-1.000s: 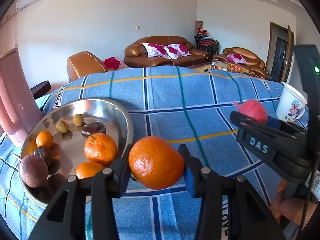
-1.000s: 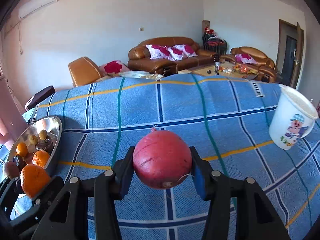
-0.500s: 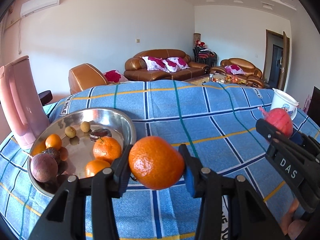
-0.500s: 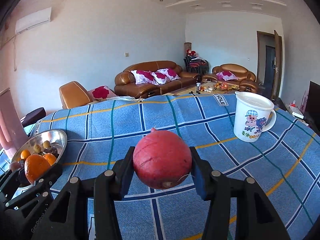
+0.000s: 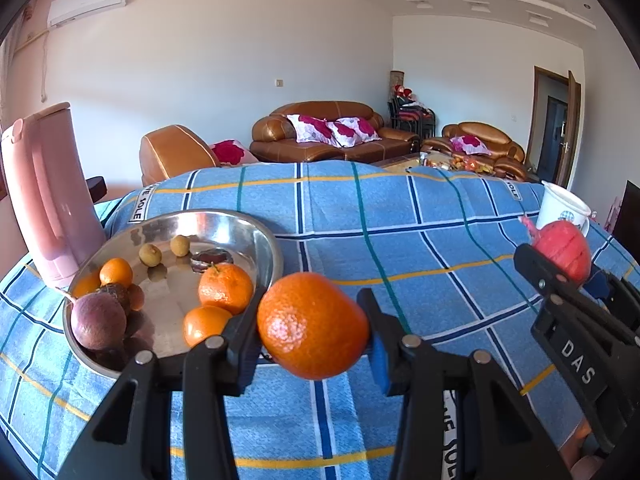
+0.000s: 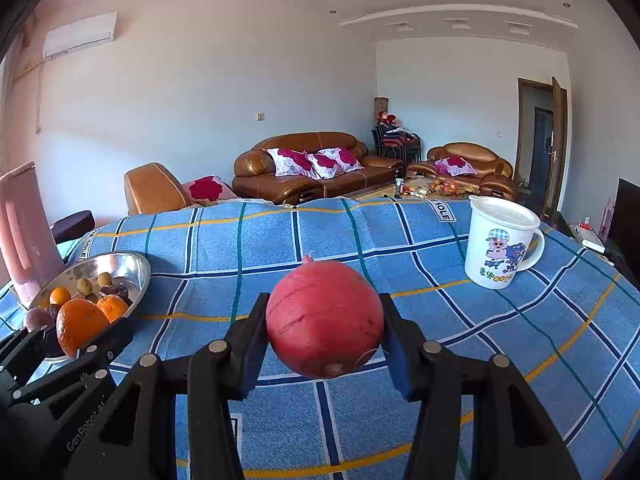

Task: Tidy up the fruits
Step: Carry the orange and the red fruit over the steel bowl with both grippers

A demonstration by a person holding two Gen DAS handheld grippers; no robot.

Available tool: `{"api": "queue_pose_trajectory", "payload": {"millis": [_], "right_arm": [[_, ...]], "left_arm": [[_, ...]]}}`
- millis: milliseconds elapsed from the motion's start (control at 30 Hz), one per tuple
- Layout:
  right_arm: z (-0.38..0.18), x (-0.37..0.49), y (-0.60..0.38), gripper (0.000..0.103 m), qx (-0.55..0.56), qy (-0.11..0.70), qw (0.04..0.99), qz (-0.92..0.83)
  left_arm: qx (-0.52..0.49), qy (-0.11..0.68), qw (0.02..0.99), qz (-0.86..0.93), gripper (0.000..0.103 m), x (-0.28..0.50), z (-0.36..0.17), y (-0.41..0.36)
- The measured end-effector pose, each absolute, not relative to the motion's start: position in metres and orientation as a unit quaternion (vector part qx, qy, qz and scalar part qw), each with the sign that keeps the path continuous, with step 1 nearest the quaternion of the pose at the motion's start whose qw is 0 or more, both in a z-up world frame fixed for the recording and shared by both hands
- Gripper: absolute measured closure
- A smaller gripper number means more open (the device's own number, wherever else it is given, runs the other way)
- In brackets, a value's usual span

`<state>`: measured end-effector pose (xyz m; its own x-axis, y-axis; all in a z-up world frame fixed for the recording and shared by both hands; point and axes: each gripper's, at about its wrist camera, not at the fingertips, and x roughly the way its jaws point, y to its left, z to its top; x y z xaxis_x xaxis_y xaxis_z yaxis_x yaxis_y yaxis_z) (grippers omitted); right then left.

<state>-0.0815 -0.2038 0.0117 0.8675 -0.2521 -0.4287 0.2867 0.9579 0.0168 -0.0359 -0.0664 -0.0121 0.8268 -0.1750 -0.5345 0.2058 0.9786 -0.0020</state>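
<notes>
My left gripper (image 5: 310,330) is shut on a large orange (image 5: 312,325), held above the blue checked cloth just right of the steel bowl (image 5: 264,240). The bowl holds several small oranges, two green-yellow longans, a dark purple fruit (image 5: 98,320) and a dark piece. My right gripper (image 6: 324,326) is shut on a red pomegranate (image 6: 324,318), lifted over the middle of the table. In the right wrist view the left gripper's orange (image 6: 80,330) shows at the far left by the bowl (image 6: 136,268). The pomegranate (image 5: 564,246) appears at the right edge of the left wrist view.
A pink kettle (image 5: 44,192) stands behind the bowl at the left. A white cartoon mug (image 6: 498,246) sits at the right of the table. Brown leather sofas (image 6: 312,168) and a chair lie beyond the table's far edge.
Both grippers have drawn back and tilted up, so more of the room and ceiling shows. The mug slid from the right edge toward the middle of the right wrist view. Both fruits stay gripped.
</notes>
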Motion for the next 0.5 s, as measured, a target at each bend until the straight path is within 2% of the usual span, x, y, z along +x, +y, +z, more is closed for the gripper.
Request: {"api": "queue_pose_trajectory", "payload": {"millis": [500], "right_arm": [[0.0130, -0.0846, -0.1928, 0.050, 0.031, 0.215, 0.968, -0.129]], "left_arm": [[0.023, 0.281, 0.954, -0.097, 0.057, -0.0357, -0.0126, -0.0605]]}}
